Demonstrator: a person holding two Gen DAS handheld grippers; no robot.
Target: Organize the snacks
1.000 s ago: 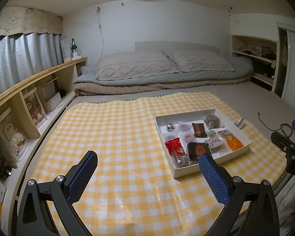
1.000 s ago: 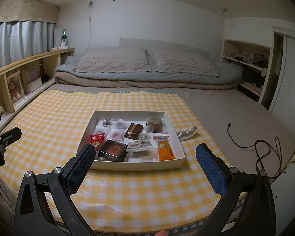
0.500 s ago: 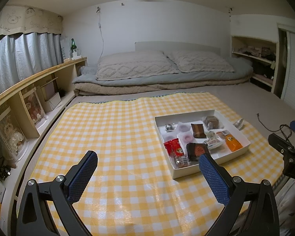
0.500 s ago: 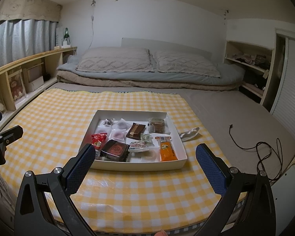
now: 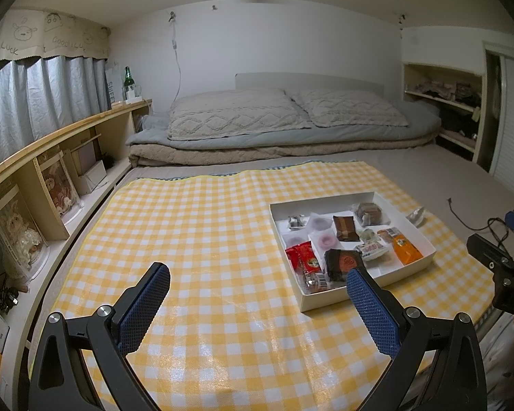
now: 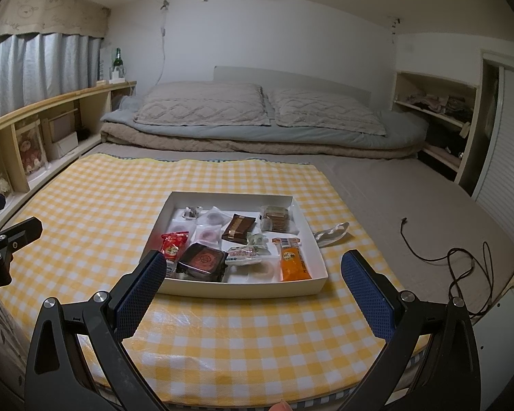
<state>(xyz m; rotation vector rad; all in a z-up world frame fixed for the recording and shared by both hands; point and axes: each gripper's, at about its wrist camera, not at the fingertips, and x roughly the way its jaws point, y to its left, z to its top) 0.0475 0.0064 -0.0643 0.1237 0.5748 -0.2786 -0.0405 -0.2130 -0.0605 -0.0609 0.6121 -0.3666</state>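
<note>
A shallow white box (image 6: 246,288) (image 5: 414,269) sits on a yellow checked cloth (image 6: 96,198) (image 5: 202,233) spread over a bed. Inside lie several wrapped snacks: a red packet (image 6: 172,244) (image 5: 305,257), a dark square cake (image 6: 202,260) (image 5: 342,263), a brown bar (image 6: 239,227) (image 5: 344,227), an orange packet (image 6: 292,259) (image 5: 404,247) and a clear pack of biscuits (image 6: 274,218) (image 5: 369,213). My right gripper (image 6: 252,275) hovers open just in front of the box. My left gripper (image 5: 258,294) is open over the cloth, left of the box.
One loose white wrapper (image 6: 330,232) (image 5: 417,215) lies on the cloth beside the box's right wall. A black cable (image 6: 442,253) trails on the bare mattress to the right. Pillows (image 6: 202,108) and folded bedding lie at the far end, wooden shelves (image 5: 51,171) along the left.
Both grippers have drifted slightly nearer the box, which looks a little larger. Both stay open, and nothing in the box has moved.
</note>
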